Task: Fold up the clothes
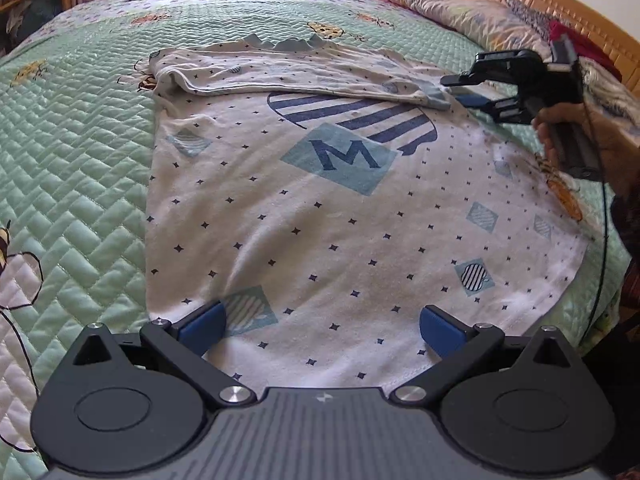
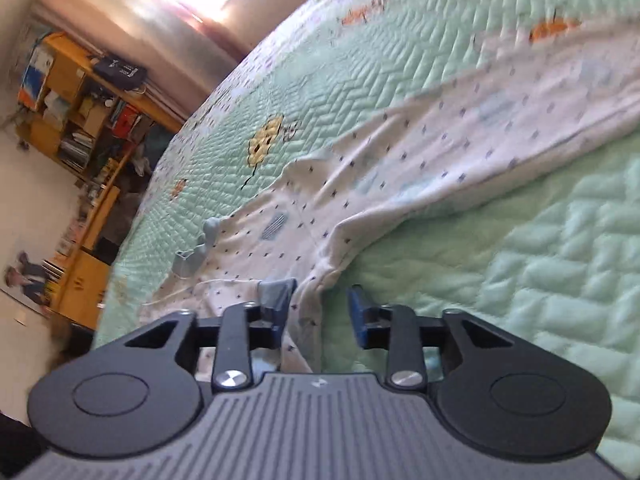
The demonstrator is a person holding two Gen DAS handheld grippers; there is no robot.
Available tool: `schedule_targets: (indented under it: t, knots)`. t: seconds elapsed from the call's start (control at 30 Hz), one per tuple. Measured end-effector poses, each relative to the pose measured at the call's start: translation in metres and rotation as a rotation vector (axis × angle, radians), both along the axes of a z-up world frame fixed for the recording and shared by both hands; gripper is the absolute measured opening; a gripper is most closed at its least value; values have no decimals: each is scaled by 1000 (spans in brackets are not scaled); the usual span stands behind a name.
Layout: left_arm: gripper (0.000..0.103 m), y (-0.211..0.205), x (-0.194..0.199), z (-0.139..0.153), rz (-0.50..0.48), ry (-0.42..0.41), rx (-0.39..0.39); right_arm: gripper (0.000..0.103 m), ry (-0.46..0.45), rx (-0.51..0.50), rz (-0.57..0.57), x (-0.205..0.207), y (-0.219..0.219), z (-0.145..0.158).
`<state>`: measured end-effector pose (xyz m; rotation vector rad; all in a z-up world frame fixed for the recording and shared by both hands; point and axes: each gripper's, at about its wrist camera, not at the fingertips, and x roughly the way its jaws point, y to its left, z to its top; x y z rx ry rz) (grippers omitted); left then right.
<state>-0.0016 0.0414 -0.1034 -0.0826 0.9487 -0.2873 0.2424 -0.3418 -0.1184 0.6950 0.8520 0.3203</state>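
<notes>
While both jaws stand open, the right gripper point(image 2: 318, 312) straddles a sleeve edge of the white star-print shirt point(image 1: 320, 208); the left gripper point(image 1: 320, 328) hovers over its hem.

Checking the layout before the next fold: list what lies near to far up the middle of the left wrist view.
Left gripper → shirt hem → M patch → folded-over sleeve → green quilt
</notes>
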Motion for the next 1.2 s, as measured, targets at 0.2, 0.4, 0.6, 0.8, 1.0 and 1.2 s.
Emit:
schedule_targets:
  t: [0.2,0.4,0.6,0.8,1.0,1.2]
  knots:
    - [102,1,0,0,1,0,-11,23,-10,-44,-2,10,11,-5]
    - [102,0,0,0,-5,-6,-3,7,-75,-194,21,17,11,2]
    - [102,-4,-2,-1,-13,-10,27,8,-102,-274,94,24,15,-2]
    - [102,-3,-2,-1,-6,-11,17,21,-76,-137,-17,-7,-16,6]
    - [102,-3,0,0,2,-6,18,24,-160,67,208,-72,20,29]
    - [102,3,1,3,20,3,-28,4,-60,-75,190,-98,33,-5]
